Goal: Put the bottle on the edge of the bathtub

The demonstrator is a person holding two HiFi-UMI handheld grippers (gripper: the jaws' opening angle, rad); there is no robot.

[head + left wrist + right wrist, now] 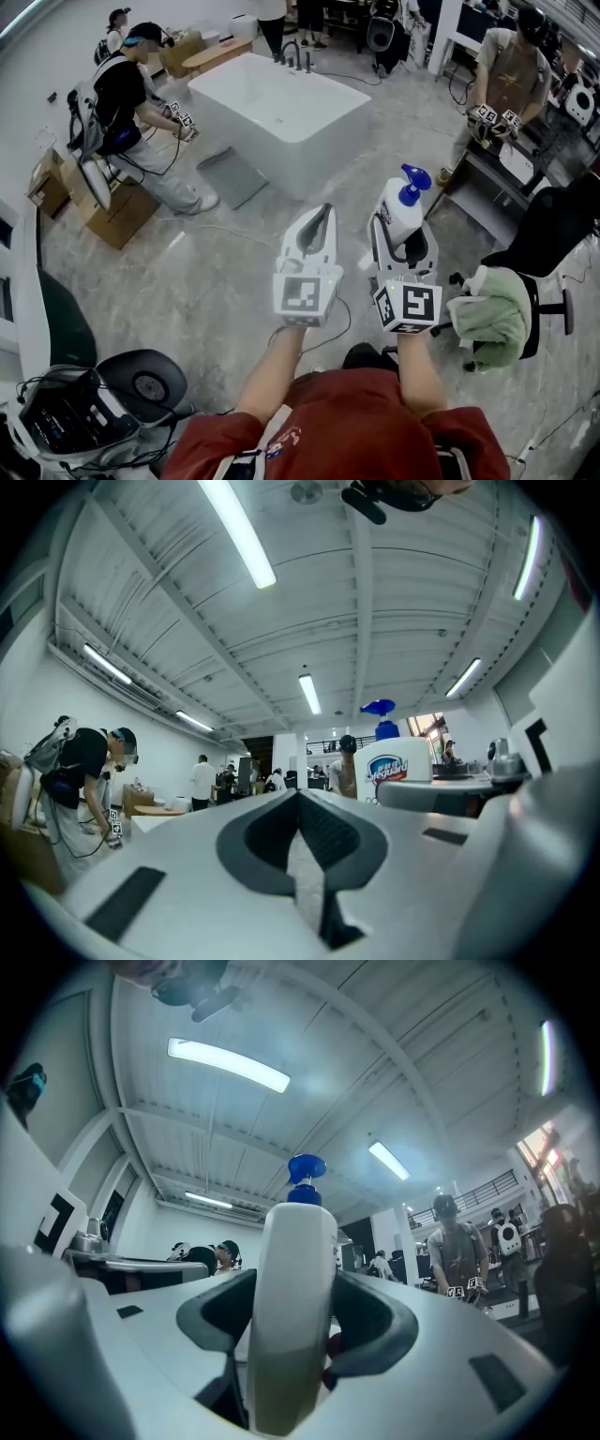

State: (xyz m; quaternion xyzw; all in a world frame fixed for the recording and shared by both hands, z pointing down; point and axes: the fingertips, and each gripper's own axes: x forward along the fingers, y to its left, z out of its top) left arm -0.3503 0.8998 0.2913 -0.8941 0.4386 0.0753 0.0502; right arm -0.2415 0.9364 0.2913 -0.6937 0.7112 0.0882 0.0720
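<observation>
A white pump bottle (400,209) with a blue top and a Safeguard label is held upright in the air by my right gripper (403,246), whose jaws are shut on its body. In the right gripper view the bottle (296,1307) fills the gap between the dark pads. My left gripper (312,232) is raised beside it, shut with nothing between the jaws (302,855); the bottle (397,766) shows to its right. The white bathtub (272,117) stands farther off, ahead and to the left, with a faucet at its far end.
A person with grippers (141,103) bends at the bathtub's left, near cardboard boxes (103,202). Another person (511,84) stands at the right by a table. A black chair with a green cloth (497,314) is at my right, a grey mat (232,175) lies before the tub.
</observation>
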